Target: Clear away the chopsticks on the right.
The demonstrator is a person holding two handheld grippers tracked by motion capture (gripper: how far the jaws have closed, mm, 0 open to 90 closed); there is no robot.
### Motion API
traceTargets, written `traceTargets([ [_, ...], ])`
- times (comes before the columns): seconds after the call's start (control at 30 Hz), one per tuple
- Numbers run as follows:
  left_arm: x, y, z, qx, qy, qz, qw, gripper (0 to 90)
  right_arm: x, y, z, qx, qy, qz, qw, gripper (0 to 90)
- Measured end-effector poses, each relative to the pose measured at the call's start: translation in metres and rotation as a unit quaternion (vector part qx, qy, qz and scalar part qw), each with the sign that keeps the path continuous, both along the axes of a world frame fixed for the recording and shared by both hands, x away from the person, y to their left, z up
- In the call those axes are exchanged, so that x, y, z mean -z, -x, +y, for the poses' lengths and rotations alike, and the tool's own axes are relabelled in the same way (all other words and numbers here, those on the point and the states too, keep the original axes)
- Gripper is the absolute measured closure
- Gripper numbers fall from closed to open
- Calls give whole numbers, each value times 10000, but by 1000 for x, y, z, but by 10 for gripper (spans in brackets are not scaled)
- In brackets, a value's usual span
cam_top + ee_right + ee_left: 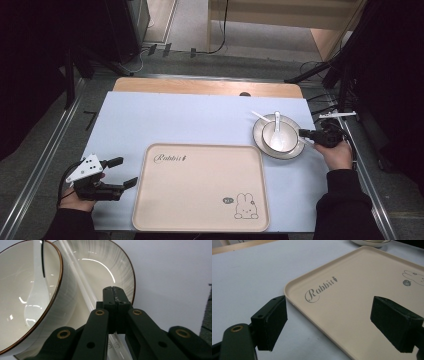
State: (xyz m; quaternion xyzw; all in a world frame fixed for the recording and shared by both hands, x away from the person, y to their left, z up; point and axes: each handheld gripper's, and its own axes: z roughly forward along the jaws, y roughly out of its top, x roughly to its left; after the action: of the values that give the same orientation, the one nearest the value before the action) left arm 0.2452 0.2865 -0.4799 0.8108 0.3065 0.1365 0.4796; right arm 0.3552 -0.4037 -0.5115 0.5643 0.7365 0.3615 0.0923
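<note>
At the three o'clock edge of the table [150, 107]: right gripper [303, 133] clenched at the plate's [260, 140] rim, jaws pressed together.

Largest first: the table carries a pale blue sheet, with a beige rabbit-print tray [200, 187] at six o'clock, nothing on it. The plate sits at two o'clock from the tray, well apart from its corner. A bowl [280, 137] stands on the plate; a white spoon [277, 122] rests inside the bowl, handle toward twelve o'clock. White chopsticks [77, 280] lie across the plate beside the bowl; whether the shut jaws pinch them cannot be told. The left gripper [125, 172], at eight o'clock, hangs released, jaws wide apart, just beside the tray's edge.
</note>
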Motion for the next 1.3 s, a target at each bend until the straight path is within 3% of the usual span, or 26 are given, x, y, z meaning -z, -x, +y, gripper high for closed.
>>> traceTargets([
  [0.13, 0, 0, 0, -19, -2, -5, 10000, 145, 0, 1, 3, -232, 60, 168, 9996, 891],
  [0.2, 0, 0, 0, -14, 7, -10, 10000, 145, 0, 1, 4, -257, 85, 140, 9995, 866],
  [0.33, 0, 0, 0, -11, 5, -11, 10000, 145, -8, 4, 3, -265, 55, -165, 9995, 790],
  [0.5, 0, 0, 0, -7, -7, -6, 10000, 145, -10, 8, 2, -380, 148, -307, 9987, 694],
  [0.63, 0, 1, 0, -8, 8, -8, 10000, 145, -7, 10, 4, -466, 233, -119, 9986, 696],
  [0.83, 0, 0, 0, 2, 5, -17, 10000, 145, -1, 7, 5, -445, 309, -51, 9985, 775],
  [0.93, 0, 0, -1, 7, 3, -13, 10000, 145, 5, 3, 6, -513, 274, 22, 9983, 799],
  [1.1, -1, 0, -1, 14, -29, -46, 10000, 145, 13, -1, 6, -612, -23, 89, 9981, 836],
  [1.3, -1, 0, -1, 18, -38, -53, 10000, 145, 11, -2, 8, -522, -10, 186, 9985, 844],
])
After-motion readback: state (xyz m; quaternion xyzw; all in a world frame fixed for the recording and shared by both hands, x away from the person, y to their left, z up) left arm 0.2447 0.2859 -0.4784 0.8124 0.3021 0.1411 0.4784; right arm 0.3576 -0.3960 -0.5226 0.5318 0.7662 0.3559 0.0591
